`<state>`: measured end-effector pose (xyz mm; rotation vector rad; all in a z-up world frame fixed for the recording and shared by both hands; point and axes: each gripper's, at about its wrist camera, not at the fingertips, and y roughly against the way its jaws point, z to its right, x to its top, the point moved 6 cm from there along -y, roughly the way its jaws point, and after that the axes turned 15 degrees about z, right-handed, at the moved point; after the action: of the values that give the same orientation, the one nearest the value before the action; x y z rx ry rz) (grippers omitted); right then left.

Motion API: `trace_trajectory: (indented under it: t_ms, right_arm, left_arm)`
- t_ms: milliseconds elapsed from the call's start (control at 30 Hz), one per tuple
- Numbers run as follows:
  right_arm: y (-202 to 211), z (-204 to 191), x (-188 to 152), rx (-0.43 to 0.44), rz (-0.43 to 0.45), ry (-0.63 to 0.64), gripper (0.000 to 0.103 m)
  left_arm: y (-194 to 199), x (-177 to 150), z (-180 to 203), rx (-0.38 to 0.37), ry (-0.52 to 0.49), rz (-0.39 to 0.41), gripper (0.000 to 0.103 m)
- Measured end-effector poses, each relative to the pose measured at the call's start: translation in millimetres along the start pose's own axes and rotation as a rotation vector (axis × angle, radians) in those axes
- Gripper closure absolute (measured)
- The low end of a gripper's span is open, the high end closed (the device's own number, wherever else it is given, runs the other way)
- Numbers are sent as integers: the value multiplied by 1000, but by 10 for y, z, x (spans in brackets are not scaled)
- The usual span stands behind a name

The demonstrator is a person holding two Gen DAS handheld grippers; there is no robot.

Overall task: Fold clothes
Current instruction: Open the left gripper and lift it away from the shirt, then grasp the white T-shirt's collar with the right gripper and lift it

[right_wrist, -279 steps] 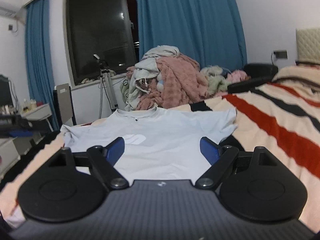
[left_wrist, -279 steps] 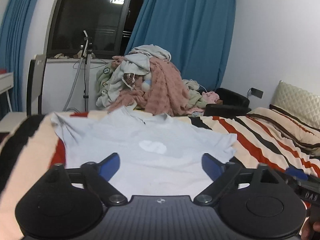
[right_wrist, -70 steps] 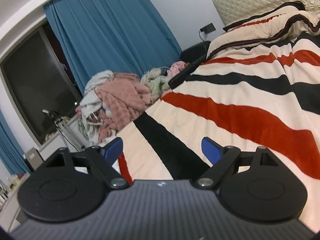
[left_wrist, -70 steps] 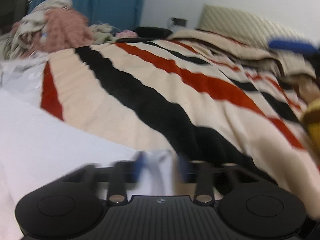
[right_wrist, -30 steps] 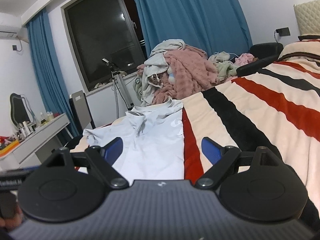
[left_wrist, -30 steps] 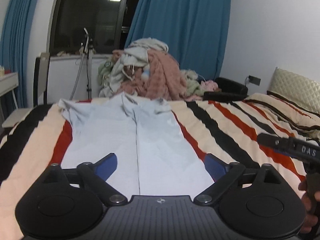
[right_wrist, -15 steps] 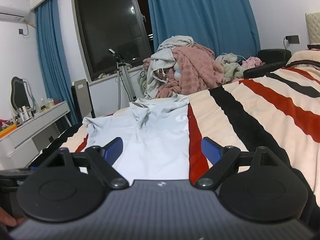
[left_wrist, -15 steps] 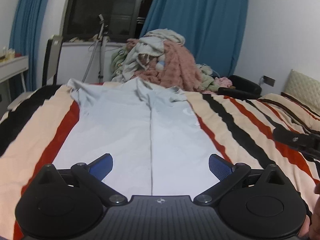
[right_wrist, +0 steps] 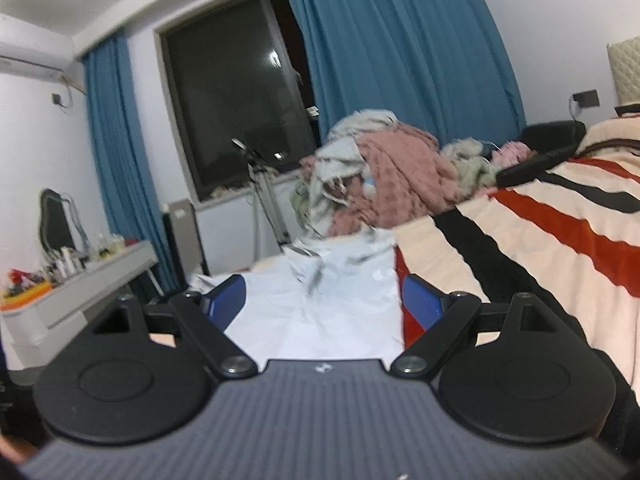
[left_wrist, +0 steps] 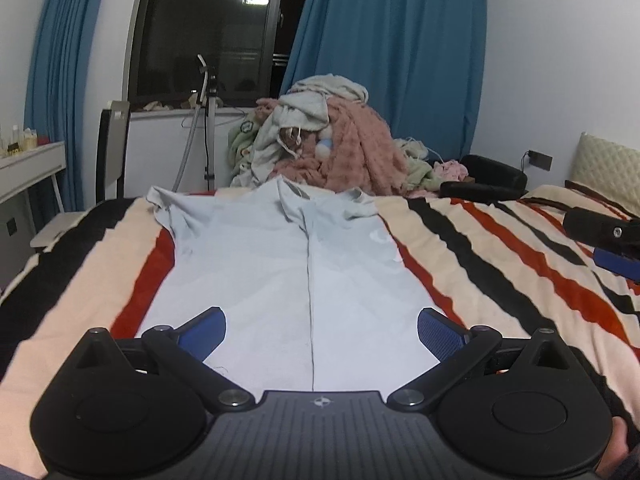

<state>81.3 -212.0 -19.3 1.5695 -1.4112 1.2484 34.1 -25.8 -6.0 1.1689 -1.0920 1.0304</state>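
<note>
A pale blue polo shirt (left_wrist: 280, 272) lies flat on the striped bed cover (left_wrist: 500, 264). Its right side is folded over to a straight edge down the middle; its left sleeve still sticks out at the far left. My left gripper (left_wrist: 320, 330) is open and empty, just above the shirt's near hem. My right gripper (right_wrist: 322, 300) is open and empty, above the shirt (right_wrist: 328, 304) at its near right part. The right gripper's body also shows in the left wrist view (left_wrist: 608, 240) at the right edge.
A heap of pink and grey clothes (left_wrist: 320, 148) lies beyond the shirt's collar. A chair (left_wrist: 112, 152) and a white dresser (right_wrist: 80, 280) stand to the left of the bed. A black seat (left_wrist: 488, 180) is at the far right. A tripod (left_wrist: 208, 120) stands by the window.
My left gripper has moved forward a little over the shirt's hem. My right gripper has swung closer to the shirt, its view blurred by motion. Earlier the shirt's right side was folded inward.
</note>
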Motion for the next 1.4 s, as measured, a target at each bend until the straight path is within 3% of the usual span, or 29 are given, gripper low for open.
trace_trajectory:
  t_ms: [200,400,567,800,967,1067,1267,1400]
  right_arm:
    - [125,-120,195,-13,15,-20,16]
    - [242,-243,402,-29,33,-40,16]
    - [308,-351,556,-39,41,-52,16]
    - [-281,-634,368,13,-92,16,16]
    - [-695,-832,235,51,-188,65,17]
    - [-941,-949,156,73,-245,94,21]
    - [-1827,-1133,-499,110,-352,179,21]
    - [-2581,-1288,-1072,147,-412,201,21]
  left_arm:
    - [345,350,76,10,-16,48,0]
    - [898,745,37,25,62,101,0]
    - [1265,967,52,32,50,126,0]
    - [1376,1302,-220,76,28,87,0]
    - [1204,1713,-608,120,45,118,0]
    - [939,1749,-842,139,51,153,0]
    - [104,1343,-1345,202,104,83,0]
    - [-252,1003,-1728,233,137,32,0]
